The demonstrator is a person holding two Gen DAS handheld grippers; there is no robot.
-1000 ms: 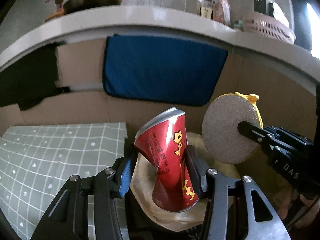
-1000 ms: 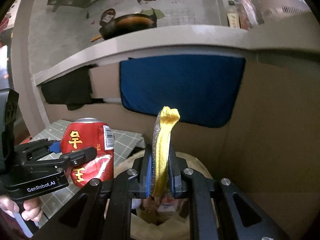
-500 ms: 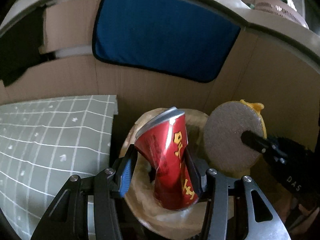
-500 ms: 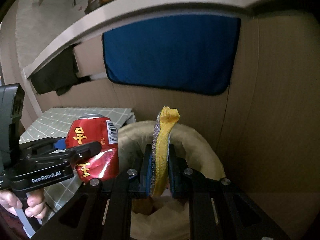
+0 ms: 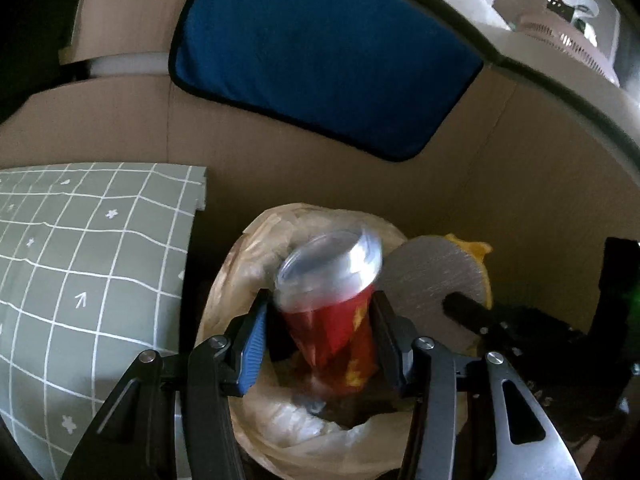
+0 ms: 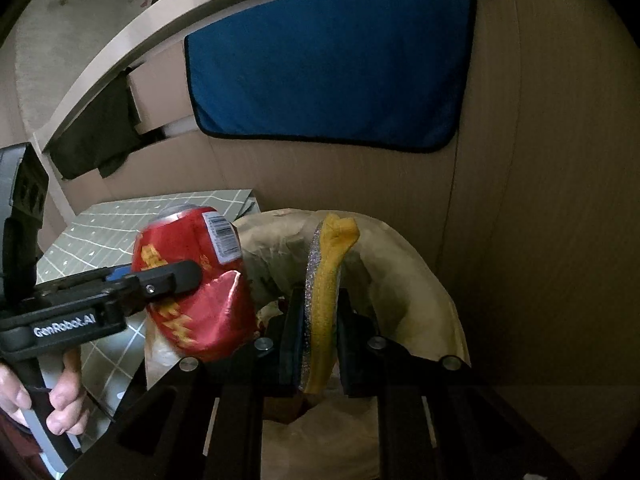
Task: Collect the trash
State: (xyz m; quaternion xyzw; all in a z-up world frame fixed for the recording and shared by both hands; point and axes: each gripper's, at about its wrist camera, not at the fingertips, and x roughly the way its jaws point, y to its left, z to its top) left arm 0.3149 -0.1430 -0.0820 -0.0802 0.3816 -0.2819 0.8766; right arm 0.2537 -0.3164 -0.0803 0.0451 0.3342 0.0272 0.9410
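i have the dented red aluminium drink can [image 5: 328, 300] clamped between the blue-padded fingers of my left gripper [image 5: 320, 340], tilted, its silver top toward the camera, directly above the open mouth of the round bin lined with a pale plastic bag [image 5: 256, 248]. just right of the can, my right gripper [image 6: 316, 336] is pinched nearly closed on the flat round scouring pad, grey and glittery on one face and yellow on the other [image 6: 324, 280], standing on edge over the same bin. left of the bin lies a grey-green grid-patterned mat [image 5: 88, 256]. behind the bin rises a brown cardboard wall [image 5: 520, 184] with a blue cloth [image 5: 320, 64] hanging on it.
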